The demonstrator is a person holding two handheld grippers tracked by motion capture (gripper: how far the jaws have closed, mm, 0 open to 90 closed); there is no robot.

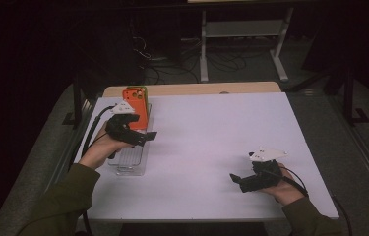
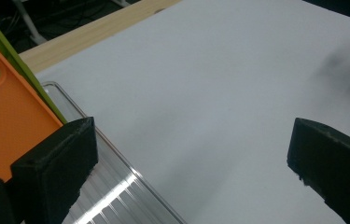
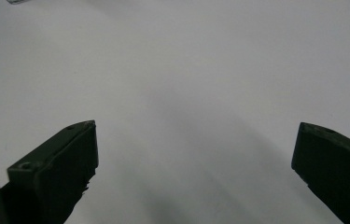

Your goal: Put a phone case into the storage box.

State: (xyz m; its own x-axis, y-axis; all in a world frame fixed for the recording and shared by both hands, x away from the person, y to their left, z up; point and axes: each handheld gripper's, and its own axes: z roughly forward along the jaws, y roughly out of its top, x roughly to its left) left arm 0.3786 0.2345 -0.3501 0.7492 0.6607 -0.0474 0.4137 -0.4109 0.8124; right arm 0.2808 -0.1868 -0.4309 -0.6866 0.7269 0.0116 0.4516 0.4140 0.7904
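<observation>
A: Item one, our left gripper [image 1: 145, 136]. We hold it over the clear ribbed plastic tray [image 1: 132, 162] at the left edge of the white table top [image 1: 221, 147]. Jaws spread wide, nothing between them.

B: Item two, the orange soft-plastic phone case with rounded camera cut-out [image 1: 136, 106]. It stands upright in the far end of that tray, just behind and to the left of our left gripper. In the left gripper view the orange phone case [image 2: 9, 121] sits right beside the left-hand jaw; whether it touches we cannot tell.

A: Item three, a green case of the same shape [image 2: 11, 58], pressed against the back of the orange one; a thin green edge shows.

B: Item four, our right gripper [image 1: 241, 181]. It rests low on the near right of the table, well apart from the tray. Jaws spread, bare table top [image 3: 186, 93] between them.

A: Progress entry: we judge the work barely begun. Both cases are in the tray and neither is gripped, and nothing lies out on the table.

B: Outstanding: bring the left jaws round the orange case, close on it, lift it clear of the green one. The right gripper looks to be waiting for a hand-over or its own turn.
</observation>
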